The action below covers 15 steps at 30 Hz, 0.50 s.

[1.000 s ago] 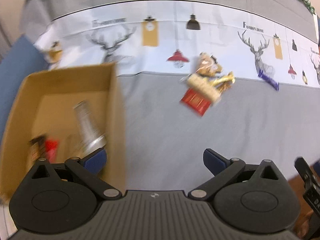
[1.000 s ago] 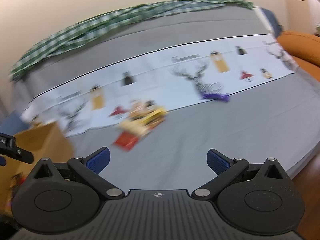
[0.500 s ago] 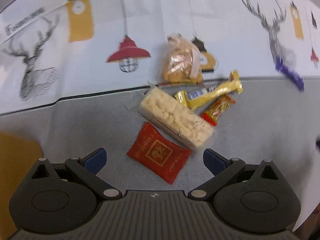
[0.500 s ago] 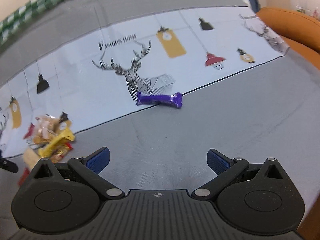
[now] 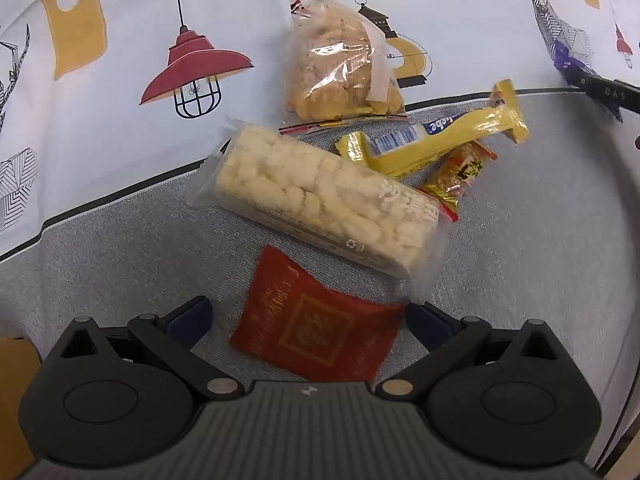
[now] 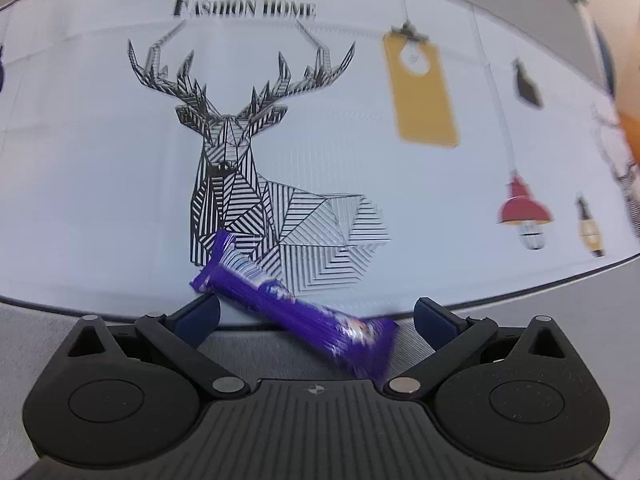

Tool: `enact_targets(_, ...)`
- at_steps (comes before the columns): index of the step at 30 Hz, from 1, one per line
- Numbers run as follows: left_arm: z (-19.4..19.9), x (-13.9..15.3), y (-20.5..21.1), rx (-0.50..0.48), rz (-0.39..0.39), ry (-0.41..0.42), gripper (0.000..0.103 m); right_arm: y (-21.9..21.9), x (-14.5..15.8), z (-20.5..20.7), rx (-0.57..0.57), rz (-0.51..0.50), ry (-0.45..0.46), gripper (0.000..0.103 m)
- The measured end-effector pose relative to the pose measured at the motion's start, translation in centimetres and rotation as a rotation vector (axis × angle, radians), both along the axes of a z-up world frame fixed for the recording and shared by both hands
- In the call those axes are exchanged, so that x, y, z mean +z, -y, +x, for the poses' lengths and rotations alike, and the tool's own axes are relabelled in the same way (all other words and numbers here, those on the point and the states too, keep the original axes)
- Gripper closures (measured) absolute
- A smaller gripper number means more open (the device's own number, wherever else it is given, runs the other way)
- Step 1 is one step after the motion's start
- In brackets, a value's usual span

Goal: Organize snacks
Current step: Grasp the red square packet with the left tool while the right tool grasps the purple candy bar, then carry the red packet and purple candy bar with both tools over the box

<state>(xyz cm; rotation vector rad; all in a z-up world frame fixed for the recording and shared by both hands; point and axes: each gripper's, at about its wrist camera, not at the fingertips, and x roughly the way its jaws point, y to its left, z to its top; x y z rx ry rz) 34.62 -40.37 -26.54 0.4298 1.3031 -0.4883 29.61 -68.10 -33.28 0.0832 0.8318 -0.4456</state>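
Observation:
In the left wrist view my left gripper (image 5: 306, 316) is open, low over the grey cloth, its fingers on either side of a flat red packet (image 5: 316, 322). Just beyond lie a clear pack of pale puffed bars (image 5: 324, 200), a clear bag of golden snacks (image 5: 340, 68), a yellow wrapped bar (image 5: 440, 140) and a small red-gold packet (image 5: 460, 176). In the right wrist view my right gripper (image 6: 316, 316) is open around a purple wrapped bar (image 6: 296, 312) that lies diagonally on the cloth's black border line.
The table is covered by a grey cloth (image 5: 540, 260) with a white printed band of deer and lamps (image 6: 280, 160). A corner of the brown cardboard box (image 5: 14, 400) shows at the lower left. The other gripper's dark tip (image 5: 612, 94) shows at the right edge.
Both grippers moved forward and down. The left left the box and closed in on the snack pile; the right closed in on the purple bar. Both stayed open.

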Motion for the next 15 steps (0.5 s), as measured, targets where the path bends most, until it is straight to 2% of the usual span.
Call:
enact_targets(1, -0.1, 0.1, -0.1, -0.004, 0.005, 0.005, 0.0, 0.4, 0.0, 0.1, -0.007, 0.033, 0.009, 0.004)
enact_targets(2, -0.2, 0.3, -0.4, -0.003, 0.003, 0.009, 0.009, 0.6, 0.0, 0.1, 0.005, 0.068, 0.006, 0.016)
enact_targets(3, -0.5, 0.9, -0.7, -0.004, -0.017, 0.018, 0.028, 0.6, 0.2, -0.2, 0.026, 0.102, 0.027, 0.053)
enact_targets(5, -1.0, 2.2, -1.3, -0.001, -0.037, 0.035, 0.037, -0.4, 0.8, -0.9, 0.045, 0.094, 0.023, 0.088)
enact_targets(6, -1.2, 2.7, -1.8, 0.02, -0.047, 0.029, 0.038, -1.2, 0.9, -1.3, 0.045, 0.056, -0.005, 0.089)
enact_targets(8, -1.9, 3.6, -3.0, 0.036, -0.06, 0.048, 0.039, -2.3, 0.9, -2.6, 0.058, 0.044, 0.002, 0.089)
enact_targets(11, -3.7, 5.7, -5.2, 0.054, -0.077, 0.073, 0.039, -3.3, 1.8, -5.3, 0.001, 0.105, 0.041, 0.089)
enact_targets(15, -6.1, 9.2, -7.3, 0.09, -0.11, 0.089, 0.039, -5.9, 4.7, -10.6, -0.063, 0.179, 0.137, 0.089)
